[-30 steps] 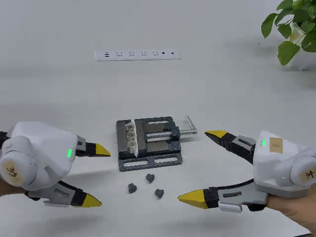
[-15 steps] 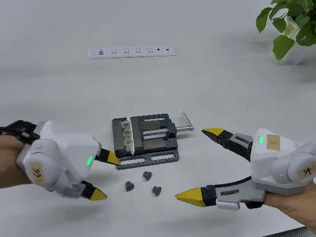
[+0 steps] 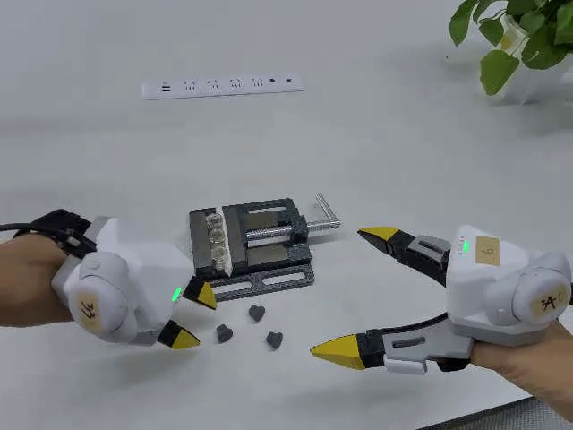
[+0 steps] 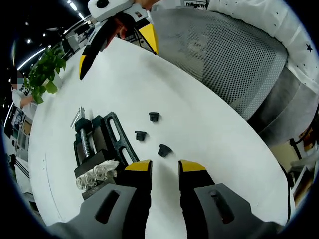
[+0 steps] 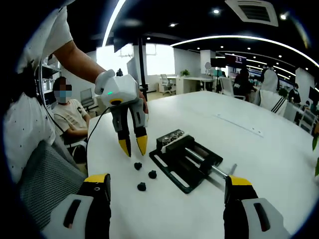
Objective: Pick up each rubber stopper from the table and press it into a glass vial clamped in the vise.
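Three small dark rubber stoppers (image 3: 257, 313) (image 3: 224, 333) (image 3: 274, 339) lie loose on the white table just in front of the black vise (image 3: 269, 255). The vise clamps a row of clear glass vials (image 3: 216, 240) at its left end. My left gripper (image 3: 193, 316) is open by a narrow gap, its yellow tips just left of the nearest stopper (image 4: 164, 150) and holding nothing. My right gripper (image 3: 356, 292) is wide open and empty, to the right of the stoppers. From the right gripper view the stoppers (image 5: 142, 186), vise (image 5: 187, 162) and left gripper (image 5: 130, 142) all show.
A white power strip (image 3: 224, 86) lies at the back of the table. A potted plant (image 3: 510, 40) stands at the far right corner. The table edge runs close behind my right hand. A mesh chair (image 4: 239, 64) sits beside the table.
My left gripper has moved right, close to the stoppers, and its jaws have narrowed. The right gripper has stayed wide open in about the same place. The head camera shifted.
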`<state>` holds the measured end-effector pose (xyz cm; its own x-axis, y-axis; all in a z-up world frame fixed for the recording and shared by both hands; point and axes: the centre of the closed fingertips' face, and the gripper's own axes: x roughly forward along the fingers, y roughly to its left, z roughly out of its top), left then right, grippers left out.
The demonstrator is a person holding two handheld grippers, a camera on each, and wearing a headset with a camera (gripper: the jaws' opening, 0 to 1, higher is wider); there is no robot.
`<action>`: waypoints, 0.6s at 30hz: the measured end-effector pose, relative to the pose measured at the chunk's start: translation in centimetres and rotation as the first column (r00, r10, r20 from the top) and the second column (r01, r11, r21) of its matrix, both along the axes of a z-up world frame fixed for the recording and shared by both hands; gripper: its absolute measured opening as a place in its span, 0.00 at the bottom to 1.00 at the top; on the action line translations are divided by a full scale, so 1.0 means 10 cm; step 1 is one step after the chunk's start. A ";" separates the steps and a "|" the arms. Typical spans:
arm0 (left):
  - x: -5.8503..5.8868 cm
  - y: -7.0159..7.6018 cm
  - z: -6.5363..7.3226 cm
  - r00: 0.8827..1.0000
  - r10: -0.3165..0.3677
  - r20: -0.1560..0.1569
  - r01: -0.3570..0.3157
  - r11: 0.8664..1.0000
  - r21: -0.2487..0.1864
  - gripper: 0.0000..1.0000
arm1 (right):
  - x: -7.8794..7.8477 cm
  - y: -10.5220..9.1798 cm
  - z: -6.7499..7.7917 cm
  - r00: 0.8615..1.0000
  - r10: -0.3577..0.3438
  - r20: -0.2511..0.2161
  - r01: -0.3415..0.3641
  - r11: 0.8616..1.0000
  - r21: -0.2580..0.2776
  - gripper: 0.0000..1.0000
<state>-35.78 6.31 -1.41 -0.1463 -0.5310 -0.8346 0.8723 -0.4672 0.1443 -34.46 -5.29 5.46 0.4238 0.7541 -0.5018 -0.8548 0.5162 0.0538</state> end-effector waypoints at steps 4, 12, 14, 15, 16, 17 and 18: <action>0.02 -0.02 -0.04 1.000 -0.026 0.005 0.026 1.000 0.010 0.15 | 0.00 0.00 -0.01 1.000 -0.006 -0.004 0.006 1.000 0.004 0.94; 0.02 -0.06 -0.09 0.996 -0.093 0.013 0.093 0.995 0.023 0.12 | 0.02 -0.03 -0.02 1.000 -0.022 -0.005 0.022 1.000 0.005 0.94; 0.02 -0.06 -0.10 0.994 -0.108 0.013 0.107 0.994 0.030 0.11 | 0.02 -0.04 -0.02 1.000 -0.026 -0.005 0.026 1.000 0.006 0.94; 0.02 -0.06 -0.11 0.993 -0.117 0.014 0.117 0.993 0.034 0.11 | 0.02 -0.04 -0.02 1.000 -0.027 -0.006 0.027 1.000 0.005 0.94; 0.02 -0.05 -0.12 0.992 -0.124 0.016 0.124 0.992 0.037 0.10 | 0.02 -0.05 -0.02 1.000 -0.028 -0.006 0.028 1.000 0.006 0.94; 0.02 -0.06 -0.12 0.991 -0.132 0.015 0.131 0.991 0.040 0.10 | 0.03 -0.05 -0.03 1.000 -0.030 -0.006 0.030 1.000 0.006 0.94; 0.01 -0.06 -0.13 0.990 -0.137 0.014 0.137 0.990 0.041 0.09 | 0.03 -0.05 -0.03 0.999 -0.031 -0.007 0.031 0.999 0.006 0.93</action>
<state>-35.67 5.69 -2.68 -0.2013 -0.4734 -0.8575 0.7974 -0.5876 0.1373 -34.19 -5.82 5.18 0.4438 0.7435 -0.5003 -0.8379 0.5422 0.0625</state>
